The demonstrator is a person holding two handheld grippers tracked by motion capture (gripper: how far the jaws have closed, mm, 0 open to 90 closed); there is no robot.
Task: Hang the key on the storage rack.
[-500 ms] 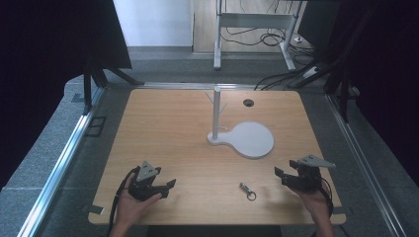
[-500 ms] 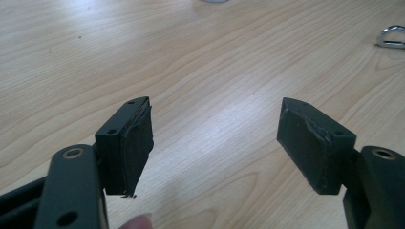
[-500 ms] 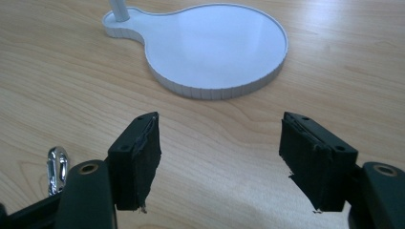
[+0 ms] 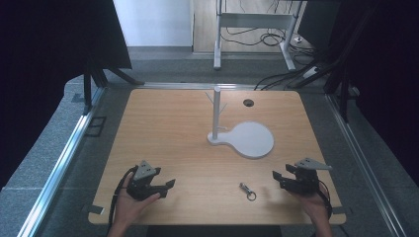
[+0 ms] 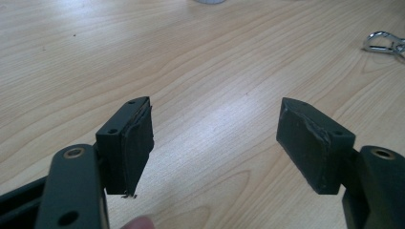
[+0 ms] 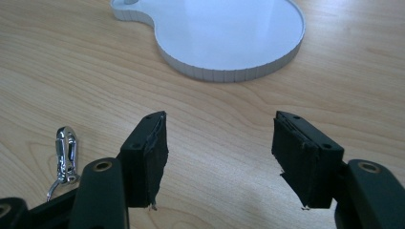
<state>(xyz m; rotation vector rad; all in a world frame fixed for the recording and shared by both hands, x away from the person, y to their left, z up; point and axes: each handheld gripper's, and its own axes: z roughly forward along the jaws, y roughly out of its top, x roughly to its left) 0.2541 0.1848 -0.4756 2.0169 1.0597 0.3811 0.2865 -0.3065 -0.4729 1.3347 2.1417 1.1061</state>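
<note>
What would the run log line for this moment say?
left tongs: open, empty | right tongs: open, empty | metal clasp: on table between them | white stand: behind, untouched

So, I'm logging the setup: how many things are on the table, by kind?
White stand with upright post and flat base: 1
Metal key clip: 1
Handheld gripper: 2, left and right
Total: 4

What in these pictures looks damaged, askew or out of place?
The rubber pads on the left gripper look worn, with frayed, peeling edges; those on the right gripper too. The metal clasp lies loose on the table, not on the white stand. Nothing is spilled.
</note>
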